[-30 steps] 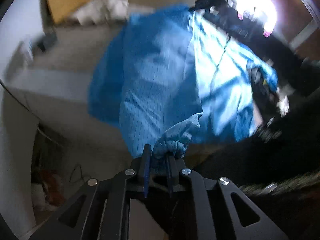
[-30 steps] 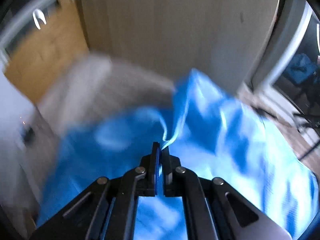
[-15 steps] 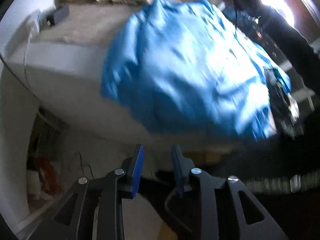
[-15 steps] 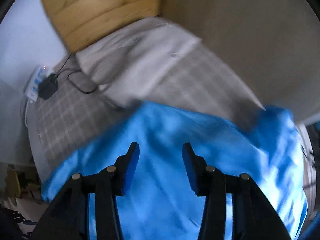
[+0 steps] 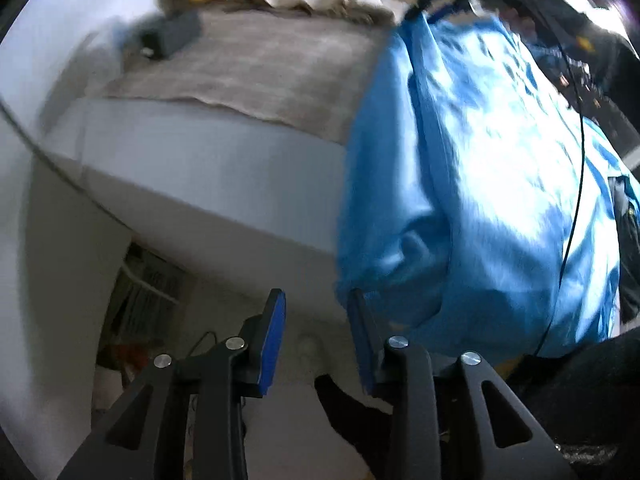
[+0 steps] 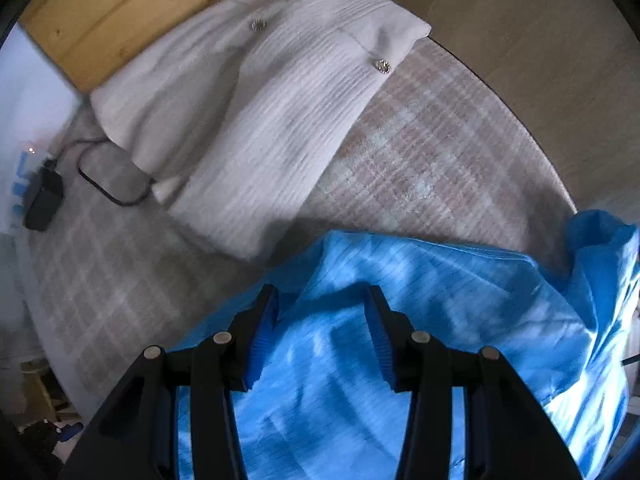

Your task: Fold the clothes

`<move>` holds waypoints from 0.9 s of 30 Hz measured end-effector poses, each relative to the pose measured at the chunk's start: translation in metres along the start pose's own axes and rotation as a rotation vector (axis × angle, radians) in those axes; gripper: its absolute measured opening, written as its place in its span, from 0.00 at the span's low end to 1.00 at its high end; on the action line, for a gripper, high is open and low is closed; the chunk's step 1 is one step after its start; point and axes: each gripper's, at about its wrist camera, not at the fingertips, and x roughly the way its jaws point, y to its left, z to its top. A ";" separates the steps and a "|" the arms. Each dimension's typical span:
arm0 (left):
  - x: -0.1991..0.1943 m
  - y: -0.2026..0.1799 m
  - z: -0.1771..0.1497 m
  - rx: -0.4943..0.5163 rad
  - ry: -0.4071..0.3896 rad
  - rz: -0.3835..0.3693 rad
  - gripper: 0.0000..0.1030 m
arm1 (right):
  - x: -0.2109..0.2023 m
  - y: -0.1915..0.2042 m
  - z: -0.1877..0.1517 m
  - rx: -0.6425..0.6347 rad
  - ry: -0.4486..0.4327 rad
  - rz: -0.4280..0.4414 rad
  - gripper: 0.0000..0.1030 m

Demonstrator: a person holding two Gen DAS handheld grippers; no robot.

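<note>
My right gripper (image 6: 320, 312) hangs with fingers apart and empty above the thin, glossy blue garment (image 6: 400, 320), crumpled over the checked bed (image 6: 420, 152). My left gripper (image 5: 316, 320), also parted and empty, sits just off its hanging hem.

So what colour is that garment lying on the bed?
Bright blue garment, clearest in the right wrist view.

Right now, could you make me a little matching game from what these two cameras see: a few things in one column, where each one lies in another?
Things:
1. blue garment
2. white pillow
3. black adapter
4. left gripper

Places:
A. against the wooden headboard
B. off the bed's side, jaws apart, nothing between them
C. spread on the checked bedcover, hanging over the bed's side
D. near the bed's edge, cable looping toward the pillow

Pairs: 1-C, 2-A, 3-D, 4-B
</note>
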 end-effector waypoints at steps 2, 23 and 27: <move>-0.010 -0.008 -0.008 0.006 -0.021 -0.080 0.29 | -0.001 0.005 -0.003 -0.027 0.005 -0.018 0.43; -0.001 -0.034 0.007 0.028 0.002 -0.290 0.01 | 0.007 -0.013 0.017 0.045 -0.029 0.053 0.02; 0.012 -0.014 0.025 0.003 0.031 -0.271 0.02 | 0.017 -0.007 0.038 0.059 -0.034 0.064 0.03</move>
